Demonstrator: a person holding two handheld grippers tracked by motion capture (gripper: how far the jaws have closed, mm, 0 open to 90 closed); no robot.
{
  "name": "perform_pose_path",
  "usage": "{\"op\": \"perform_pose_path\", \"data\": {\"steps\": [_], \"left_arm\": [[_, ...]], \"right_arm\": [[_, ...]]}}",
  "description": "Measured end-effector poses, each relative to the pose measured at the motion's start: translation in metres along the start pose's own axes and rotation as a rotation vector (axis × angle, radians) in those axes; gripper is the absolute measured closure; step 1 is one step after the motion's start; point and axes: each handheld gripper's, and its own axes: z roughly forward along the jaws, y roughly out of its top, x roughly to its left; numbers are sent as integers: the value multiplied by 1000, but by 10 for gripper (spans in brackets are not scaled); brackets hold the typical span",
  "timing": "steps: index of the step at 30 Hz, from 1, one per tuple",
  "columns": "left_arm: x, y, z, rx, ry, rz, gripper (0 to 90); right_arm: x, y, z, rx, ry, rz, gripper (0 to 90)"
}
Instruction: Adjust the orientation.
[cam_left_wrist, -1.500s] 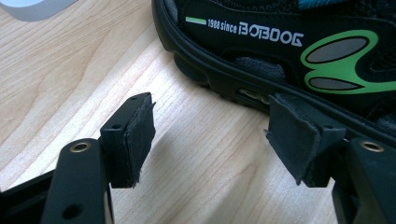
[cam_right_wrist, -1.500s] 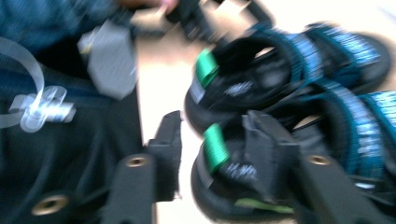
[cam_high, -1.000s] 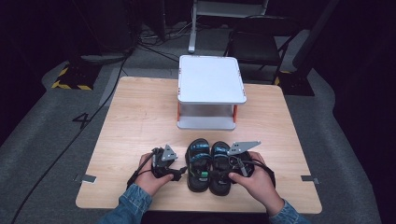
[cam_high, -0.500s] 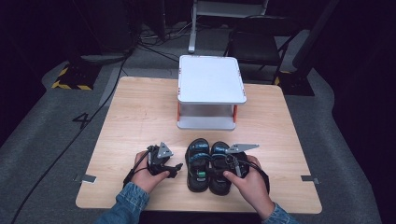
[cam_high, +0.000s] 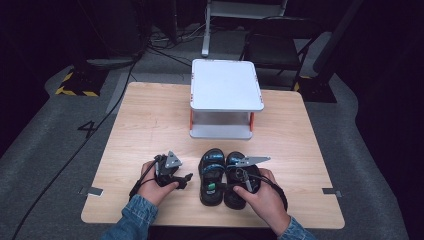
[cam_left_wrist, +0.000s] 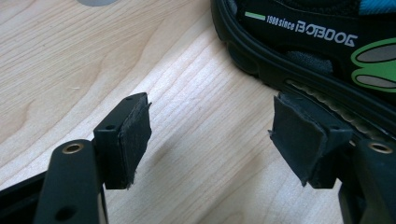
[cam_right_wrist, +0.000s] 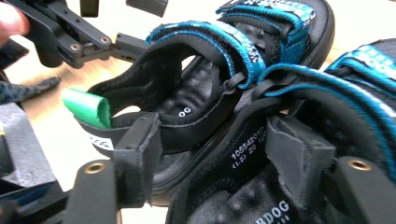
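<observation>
Two black sandals with blue straps lie side by side near the table's front edge: the left sandal (cam_high: 212, 177) (cam_right_wrist: 196, 107) with a green heel tag (cam_right_wrist: 86, 107), and the right sandal (cam_high: 231, 161) (cam_right_wrist: 327, 93). My right gripper (cam_high: 242, 180) (cam_right_wrist: 219, 158) is open and straddles their adjoining sides, one pad in each sandal's heel area. My left gripper (cam_high: 175, 176) (cam_left_wrist: 212, 135) is open just left of the left sandal (cam_left_wrist: 303, 51). Bare wood lies between its pads, and the right-hand pad is close to the sole's side.
A white two-level stand (cam_high: 226, 85) with orange posts sits at the back centre of the wooden table (cam_high: 150, 125). Cables trail over the grey floor to the left, and a dark chair stands behind the table.
Both hands have drawn back slightly toward the front edge. The right gripper has edged left over the sandals. The sandals have not moved.
</observation>
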Motion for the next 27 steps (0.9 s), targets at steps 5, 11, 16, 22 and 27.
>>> {"op": "perform_pose_path", "data": {"steps": [5,11,16,22,27], "left_arm": [[-1,1,2,-3,-8,-7,287],[-2,2,6,9,-13,5,288],[-3,2,7,6,-17,8,288],[-4,2,7,7,-17,6,288],[-4,2,7,6,-14,13,288]], "right_arm": [[-5,-3,-5,-36,30,63,473],[-14,0,-7,-53,62,155,491],[0,1,2,-70,-9,132,391],[13,2,6,-52,-100,50,341],[11,5,8,-36,-104,115,376]]}}
